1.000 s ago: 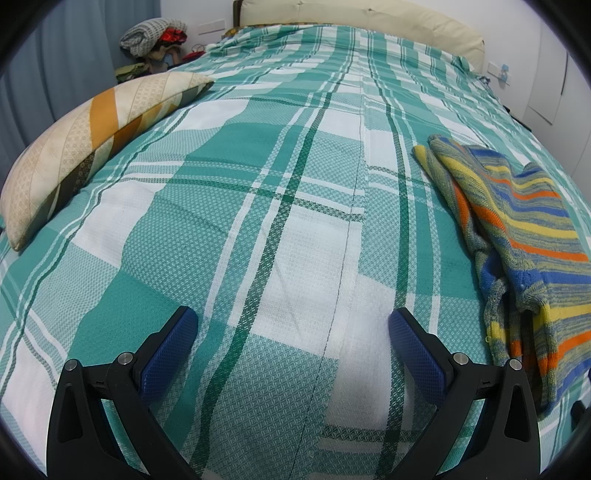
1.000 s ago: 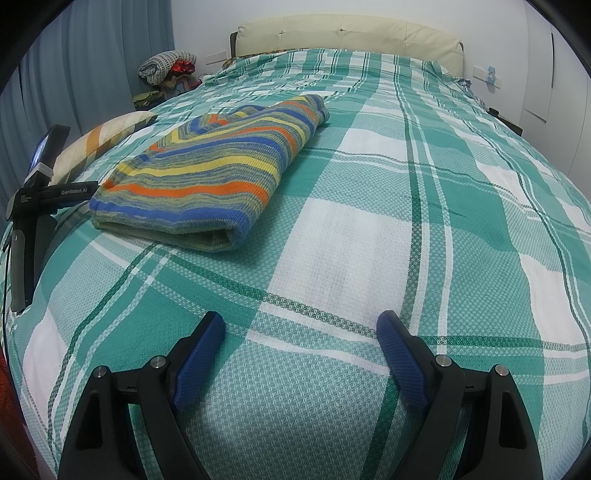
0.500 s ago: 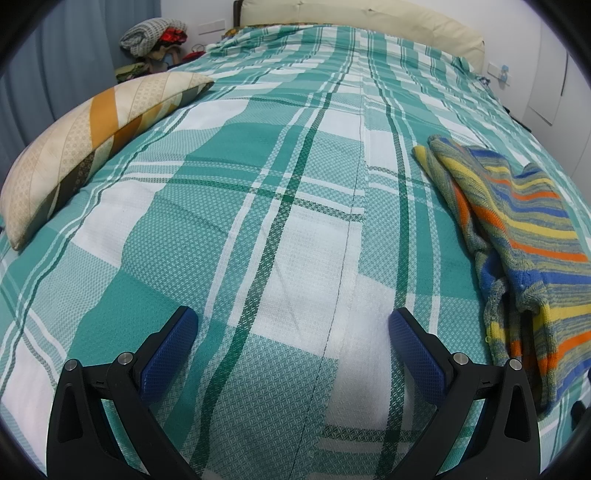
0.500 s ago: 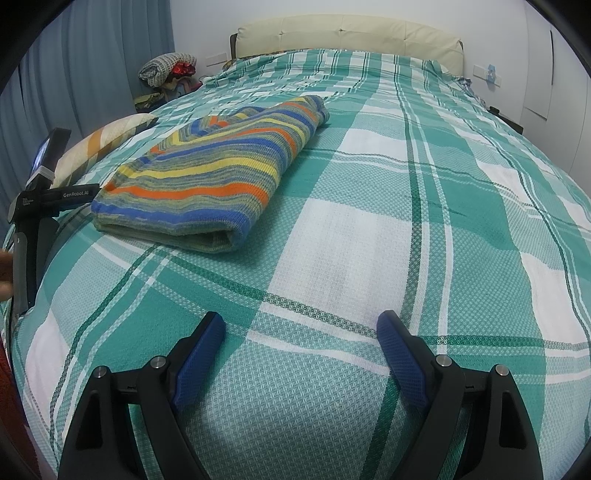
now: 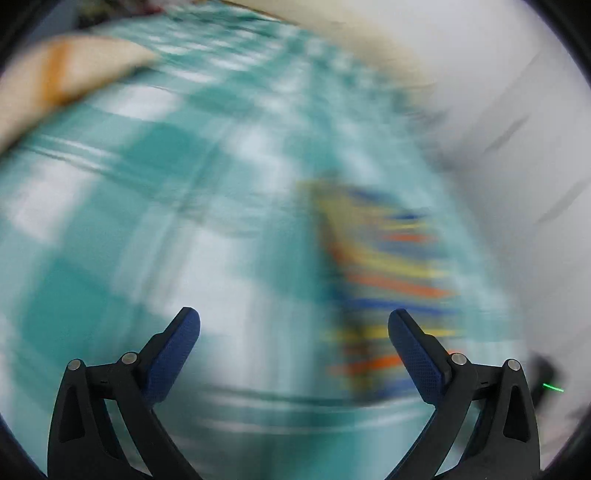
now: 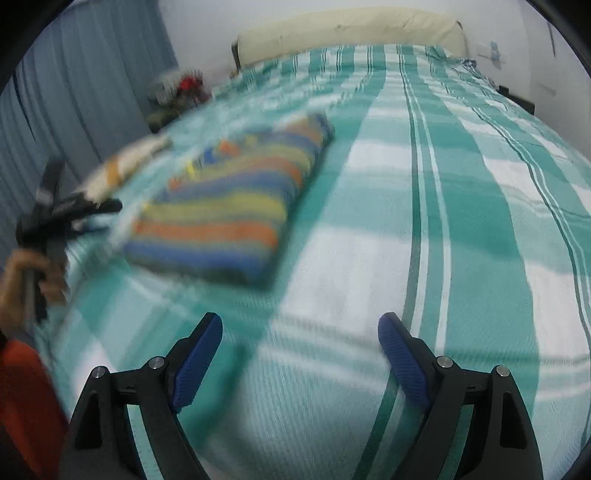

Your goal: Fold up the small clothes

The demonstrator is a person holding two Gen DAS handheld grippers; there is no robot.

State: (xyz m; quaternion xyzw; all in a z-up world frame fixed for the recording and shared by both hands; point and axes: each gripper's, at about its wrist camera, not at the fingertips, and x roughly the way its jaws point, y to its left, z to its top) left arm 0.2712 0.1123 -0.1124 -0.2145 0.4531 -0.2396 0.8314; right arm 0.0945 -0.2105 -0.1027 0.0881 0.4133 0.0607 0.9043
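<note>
Two blurred fisheye views look down along a pair of handheld grippers over a bed covered in a teal and white plaid bedspread [image 6: 461, 229].

In the left wrist view, a cream pillow with an orange stripe [image 5: 62, 74] lies at the far left edge of the bed. The left gripper [image 5: 293, 332] has its blue-padded fingers [image 5: 177, 354] spread wide apart, with nothing between them, only bedspread [image 5: 147, 206] beyond. To the right, near the right-hand finger, lies a folded striped garment [image 5: 384, 266] in blue, yellow and orange, heavily smeared by motion.

In the right wrist view, at the far left, a hand [image 6: 26, 280] grips the handle of the left gripper's black frame, beside an orange sleeve [image 6: 26, 398]. Blue curtains [image 6: 92, 92] hang behind. The folded striped garment [image 6: 229, 206] lies flat on the bedspread, left of centre, with the pillow [image 6: 122, 166] beyond it. The right gripper [image 6: 300, 341] is wide open and empty, well apart from the garment. A cream headboard [image 6: 351, 29] closes the far end of the bed.
</note>
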